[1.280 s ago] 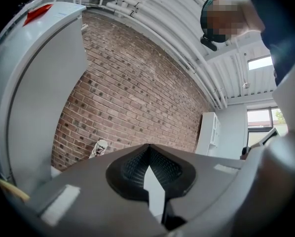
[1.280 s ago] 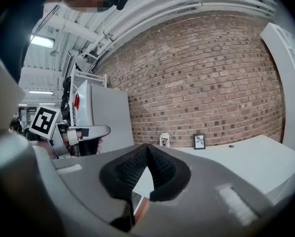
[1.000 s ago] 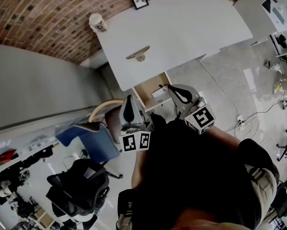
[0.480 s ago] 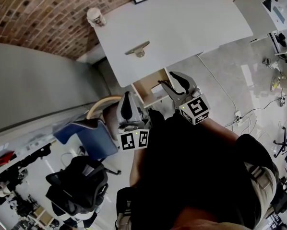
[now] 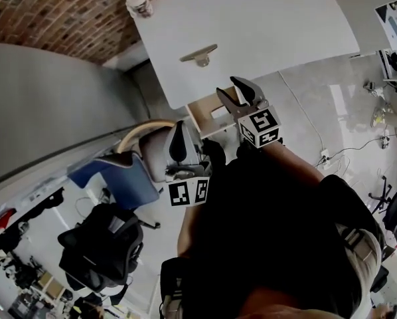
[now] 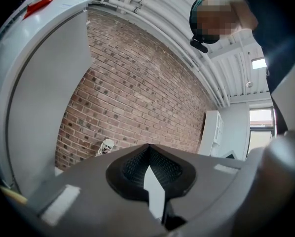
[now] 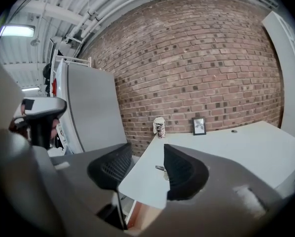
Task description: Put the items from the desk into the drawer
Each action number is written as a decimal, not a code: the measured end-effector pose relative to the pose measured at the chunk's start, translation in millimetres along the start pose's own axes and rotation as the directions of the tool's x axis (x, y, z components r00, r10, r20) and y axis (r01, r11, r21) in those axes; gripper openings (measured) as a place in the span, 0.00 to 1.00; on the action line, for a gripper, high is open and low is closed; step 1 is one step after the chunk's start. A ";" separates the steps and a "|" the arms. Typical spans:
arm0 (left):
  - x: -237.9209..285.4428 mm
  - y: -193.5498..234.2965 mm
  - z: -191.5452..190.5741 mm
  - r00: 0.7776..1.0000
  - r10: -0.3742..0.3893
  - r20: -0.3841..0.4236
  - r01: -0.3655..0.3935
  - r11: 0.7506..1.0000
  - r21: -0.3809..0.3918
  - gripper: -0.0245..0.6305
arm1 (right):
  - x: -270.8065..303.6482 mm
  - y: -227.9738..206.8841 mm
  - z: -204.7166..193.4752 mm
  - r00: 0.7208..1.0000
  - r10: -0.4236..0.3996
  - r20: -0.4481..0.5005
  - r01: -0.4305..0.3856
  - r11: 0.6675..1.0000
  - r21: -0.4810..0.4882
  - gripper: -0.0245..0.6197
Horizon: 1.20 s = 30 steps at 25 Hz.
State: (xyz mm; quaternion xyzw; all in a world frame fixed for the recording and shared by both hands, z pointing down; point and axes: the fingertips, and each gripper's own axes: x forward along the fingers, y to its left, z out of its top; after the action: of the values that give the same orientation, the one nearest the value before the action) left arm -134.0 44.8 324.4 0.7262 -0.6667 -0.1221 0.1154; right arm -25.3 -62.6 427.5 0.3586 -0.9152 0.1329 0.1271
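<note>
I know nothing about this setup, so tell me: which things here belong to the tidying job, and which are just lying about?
Part of the job:
- desk
- open drawer beneath it
- cup
- picture frame
- small metal item on the desktop

Just lying about:
- black office chair
- blue chair
- grey partition
</note>
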 end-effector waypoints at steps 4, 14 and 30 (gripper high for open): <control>1.6 14.5 0.2 1.000 0.007 -0.008 -0.007 1.000 -0.011 0.05 | 44.2 -8.7 -19.7 0.998 -0.023 -0.056 0.024 1.000 0.019 0.38; 12.3 47.8 -4.4 0.999 0.011 -0.033 -0.012 0.999 -0.033 0.05 | 130.8 -39.3 -72.6 0.976 -0.094 -0.197 0.111 0.991 0.076 0.43; 20.0 81.7 -22.7 0.995 0.072 -0.073 -0.077 0.995 -0.067 0.05 | 209.1 -95.5 -174.9 0.893 -0.197 -0.405 0.245 0.967 0.069 0.51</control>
State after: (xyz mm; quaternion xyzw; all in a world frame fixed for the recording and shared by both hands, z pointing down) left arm -201.7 18.1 372.3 0.7002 -0.6841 -0.1153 0.1688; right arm -84.0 -201.9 673.6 0.4329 -0.8145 0.2409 0.3018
